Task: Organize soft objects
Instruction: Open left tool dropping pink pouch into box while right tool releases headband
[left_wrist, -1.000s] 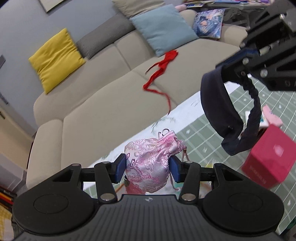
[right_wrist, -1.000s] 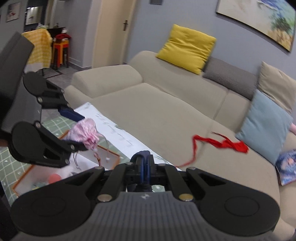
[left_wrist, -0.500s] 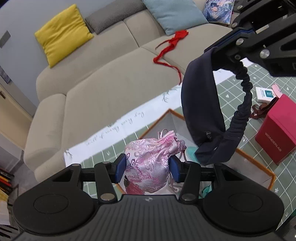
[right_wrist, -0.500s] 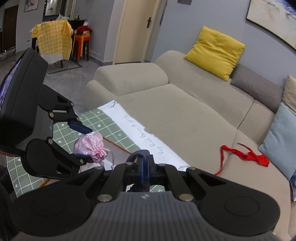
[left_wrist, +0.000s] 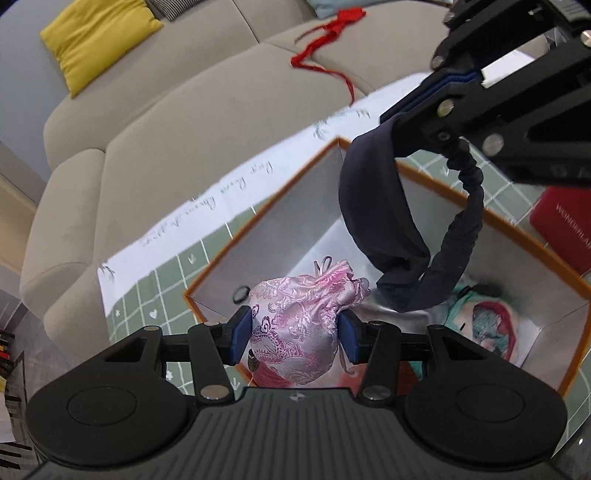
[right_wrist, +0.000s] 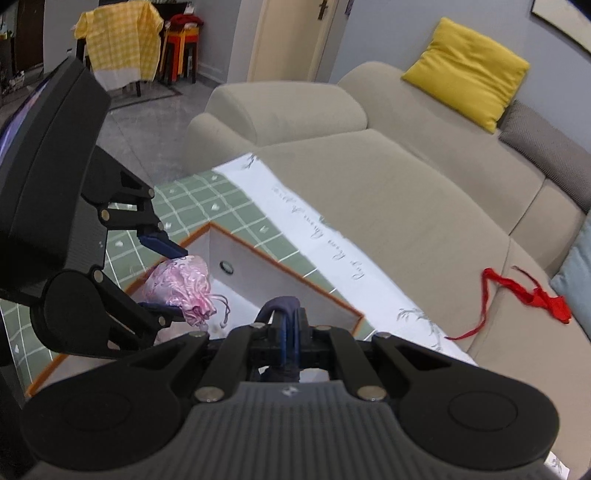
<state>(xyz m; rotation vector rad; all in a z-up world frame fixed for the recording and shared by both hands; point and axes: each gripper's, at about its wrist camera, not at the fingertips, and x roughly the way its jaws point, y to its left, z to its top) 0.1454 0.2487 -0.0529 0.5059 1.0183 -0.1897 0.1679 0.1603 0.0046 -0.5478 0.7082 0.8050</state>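
Left gripper (left_wrist: 293, 338) has its jaws clamped on the pink pouch (left_wrist: 295, 325), held over the open box (left_wrist: 495, 221), evidently for dropping in; right gripper (right_wrist: 286, 332) has jaws together on the dark headband (left_wrist: 384, 221), hanging above the same box; a red ribbon (right_wrist: 532, 295) lies apart on the sofa (right_wrist: 406, 192).

Lighting is soft, even indoor daylight with no harsh shadows. The silvery lining of the orange-rimmed open box (left_wrist: 417, 206) catches a dull sheen. Heavy fisheye bending curves the long beige fabric sofa (right_wrist: 424, 192) toward the frame edges. The white printed tabletop cloth (left_wrist: 236, 192) beside the box is smeared with motion blur, script barely readable.
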